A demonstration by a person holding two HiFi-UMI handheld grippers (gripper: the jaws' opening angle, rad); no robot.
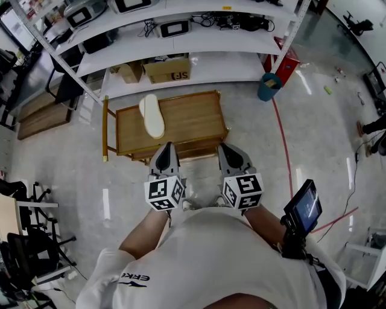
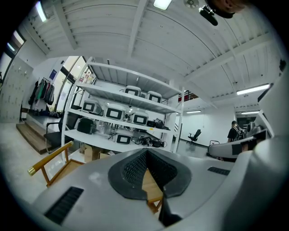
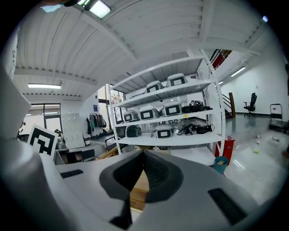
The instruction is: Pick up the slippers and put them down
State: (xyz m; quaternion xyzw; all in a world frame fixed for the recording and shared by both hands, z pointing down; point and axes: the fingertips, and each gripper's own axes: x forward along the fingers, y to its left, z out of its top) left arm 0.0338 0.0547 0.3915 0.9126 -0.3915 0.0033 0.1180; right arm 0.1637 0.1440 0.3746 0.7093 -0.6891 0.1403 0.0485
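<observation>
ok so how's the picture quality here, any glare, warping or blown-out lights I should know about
Head view: wide-angle bending curves the white shelf rack, lamp reflections streak the glossy floor, and the slipper is sharp. Left gripper view: strong fisheye with black corners, and the ceiling lamp is blown out. Right gripper view: same fisheye and dark rim, with its ceiling light overexposed.

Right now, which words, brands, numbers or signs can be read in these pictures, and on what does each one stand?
"SF": on the cardboard box, head view.
"ERKE": on the white shirt sleeve, head view.
Too small to read: the yellow label near the top of the head view, and the blue sign on the far wall in the right gripper view.
</observation>
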